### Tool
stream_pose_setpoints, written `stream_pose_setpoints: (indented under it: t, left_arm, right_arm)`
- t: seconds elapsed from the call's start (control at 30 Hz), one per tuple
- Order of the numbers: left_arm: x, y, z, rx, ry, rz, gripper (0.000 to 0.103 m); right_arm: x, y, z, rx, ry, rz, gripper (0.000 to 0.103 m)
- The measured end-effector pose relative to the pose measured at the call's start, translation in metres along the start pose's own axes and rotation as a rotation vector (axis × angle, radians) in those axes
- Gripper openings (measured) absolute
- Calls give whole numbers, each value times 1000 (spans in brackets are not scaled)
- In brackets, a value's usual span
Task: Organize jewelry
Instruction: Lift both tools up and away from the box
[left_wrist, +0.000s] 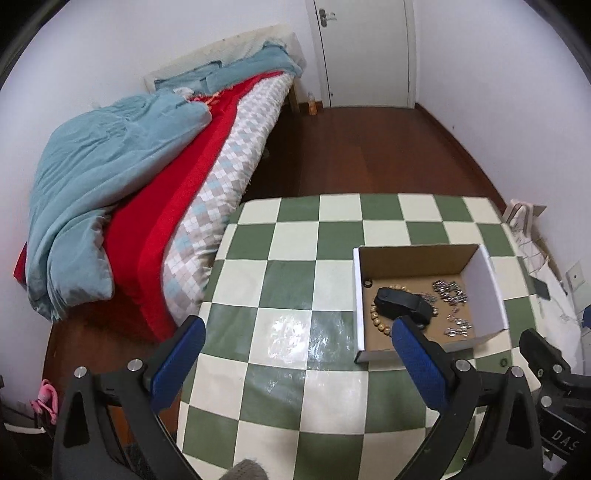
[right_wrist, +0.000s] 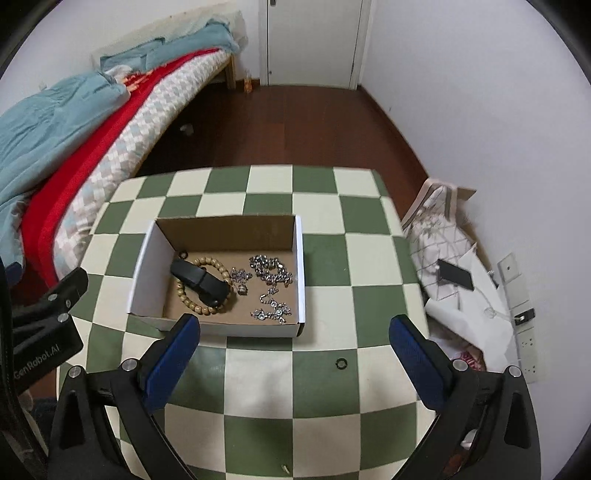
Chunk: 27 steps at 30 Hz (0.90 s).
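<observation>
An open cardboard box (right_wrist: 299, 258) stands on the green and cream checkered table (right_wrist: 325, 387); it also shows in the left wrist view (left_wrist: 356, 288). Inside lie a wooden bead bracelet (right_wrist: 207, 308), a black case (right_wrist: 199, 282), silver chains (right_wrist: 271, 273) and a small black ring (right_wrist: 183, 254). Another small black ring (right_wrist: 341, 363) lies on the table in front of the box. My right gripper (right_wrist: 295, 354) is open and empty, just in front of the box. My left gripper (left_wrist: 297, 354) is open and empty, left of the box.
A bed (left_wrist: 155, 192) with blue and red bedding stands left of the table. A white door (right_wrist: 314, 40) is at the back. Bags, papers and a phone (right_wrist: 456, 277) lie on the floor at the right by the wall. Wooden floor lies beyond the table.
</observation>
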<state>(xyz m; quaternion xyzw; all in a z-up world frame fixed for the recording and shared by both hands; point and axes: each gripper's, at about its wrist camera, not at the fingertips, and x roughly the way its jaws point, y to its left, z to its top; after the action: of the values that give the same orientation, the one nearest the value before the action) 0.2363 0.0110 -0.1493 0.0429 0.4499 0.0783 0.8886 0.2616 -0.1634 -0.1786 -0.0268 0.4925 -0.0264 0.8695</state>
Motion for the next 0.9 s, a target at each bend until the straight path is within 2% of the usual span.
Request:
stream_pose_setpoints:
  t: [0.23,0.57,0.73,0.9]
  left_arm:
    - [-53,10,-9,-14,-90,-16,103]
    - [-92,22,-30,-35,-141,-3,103]
    - [-89,9,-56,1,-125,31,103]
    - [-60,-32,-102,107,-54,57,103]
  right_arm:
    - [-55,3,-12,5,-87,-1,103]
    - [-109,-1,-36,50,-157,31,103]
    - [-110,-19,-64,109,-125,66,103]
    - [-79,-52,-111,182,-21,12,103]
